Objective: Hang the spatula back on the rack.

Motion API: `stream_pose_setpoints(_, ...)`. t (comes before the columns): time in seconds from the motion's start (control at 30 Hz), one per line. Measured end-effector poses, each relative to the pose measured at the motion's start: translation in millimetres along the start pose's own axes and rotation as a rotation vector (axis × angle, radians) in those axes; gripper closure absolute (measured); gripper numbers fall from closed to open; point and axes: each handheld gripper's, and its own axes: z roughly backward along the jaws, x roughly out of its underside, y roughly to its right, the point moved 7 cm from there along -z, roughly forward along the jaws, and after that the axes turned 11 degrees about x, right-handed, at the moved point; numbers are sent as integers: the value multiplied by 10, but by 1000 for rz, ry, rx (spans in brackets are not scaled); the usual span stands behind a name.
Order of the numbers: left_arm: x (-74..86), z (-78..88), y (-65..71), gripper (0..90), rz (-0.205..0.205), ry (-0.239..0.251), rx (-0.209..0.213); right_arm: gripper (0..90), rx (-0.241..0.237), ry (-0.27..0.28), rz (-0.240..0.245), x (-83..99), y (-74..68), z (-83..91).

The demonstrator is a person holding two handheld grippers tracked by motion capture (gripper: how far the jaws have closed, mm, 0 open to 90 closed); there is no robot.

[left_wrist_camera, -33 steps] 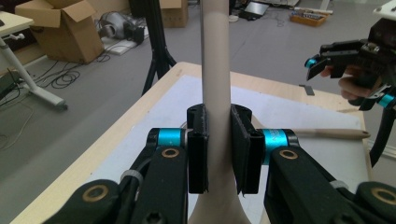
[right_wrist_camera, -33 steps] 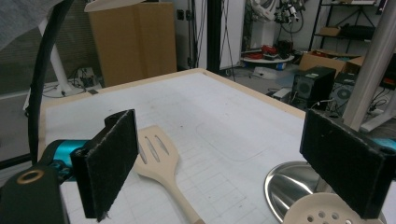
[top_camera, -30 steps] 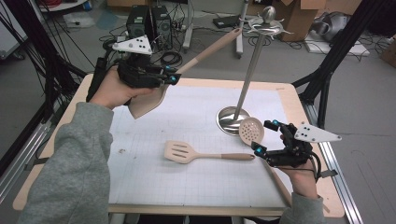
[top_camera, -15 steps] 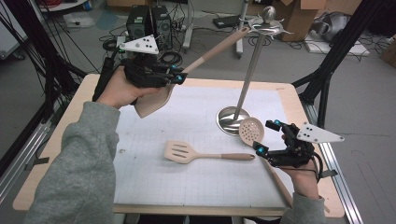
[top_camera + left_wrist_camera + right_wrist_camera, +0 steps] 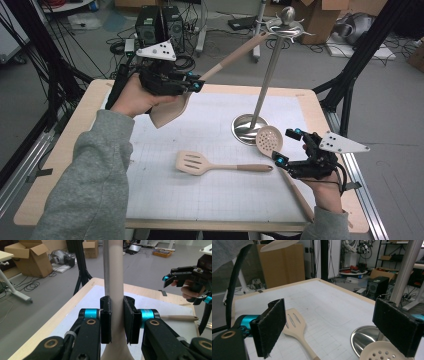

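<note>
Cluttered workshop floor ringed the surface; the left claw clenched a spatula, handle slanting up toward the rack's top, while the right claw gaped, released.

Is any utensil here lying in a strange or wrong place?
Yes. The skimmer leans on the base of the metal stand, not hung. The slotted spatula lies flat on the mat. The left gripper holds a third utensil near the hooks.

A wooden table carries a white gridded mat; a slotted spatula lies centrally, a skimmer and stand base toward three o'clock.
</note>
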Motion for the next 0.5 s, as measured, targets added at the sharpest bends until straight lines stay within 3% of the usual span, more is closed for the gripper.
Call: stream_pose_setpoints(0.5,90,-224,-58,777,28,-31,-16,107,-1,-4,-4,7,0,1)
